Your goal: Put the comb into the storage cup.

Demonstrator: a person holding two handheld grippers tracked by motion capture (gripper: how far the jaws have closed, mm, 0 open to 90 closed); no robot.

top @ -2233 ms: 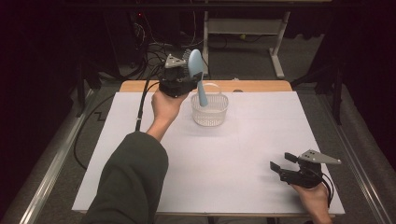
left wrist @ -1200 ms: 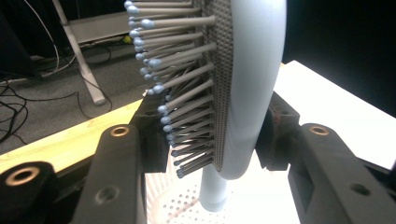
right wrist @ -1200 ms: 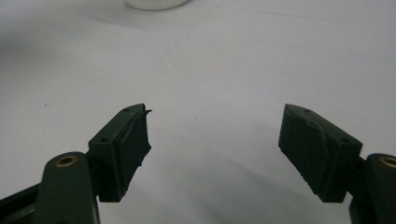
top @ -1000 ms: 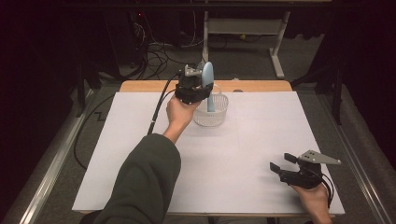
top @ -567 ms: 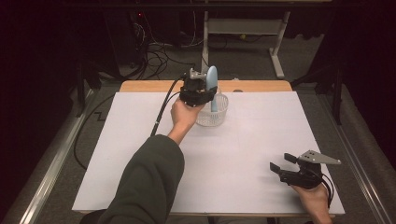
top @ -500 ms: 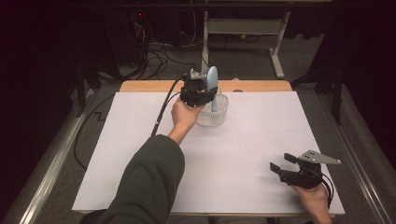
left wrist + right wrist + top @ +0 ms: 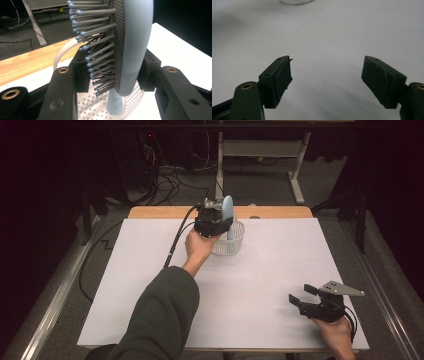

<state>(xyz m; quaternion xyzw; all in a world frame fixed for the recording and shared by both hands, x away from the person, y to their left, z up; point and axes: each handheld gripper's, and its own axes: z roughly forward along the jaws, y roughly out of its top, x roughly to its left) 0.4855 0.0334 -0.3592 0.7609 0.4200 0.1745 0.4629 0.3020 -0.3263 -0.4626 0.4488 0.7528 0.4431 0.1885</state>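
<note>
Left gripper (image 7: pixel 218 222) clamps a pale blue hairbrush (image 7: pixel 228 215) upright, its handle down inside the white basket (image 7: pixel 235 242) at the table's far edge. Its own view adds the bristles (image 7: pixel 100 50) and the basket's perforated floor. Right gripper (image 7: pixel 305 301) rests near the front edge, jaws wide and empty.

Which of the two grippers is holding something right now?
The left gripper, at the far side of the table: it is clamped on the light blue hairbrush, handle down in the white basket. The right gripper is open with nothing between its jaws.
</note>
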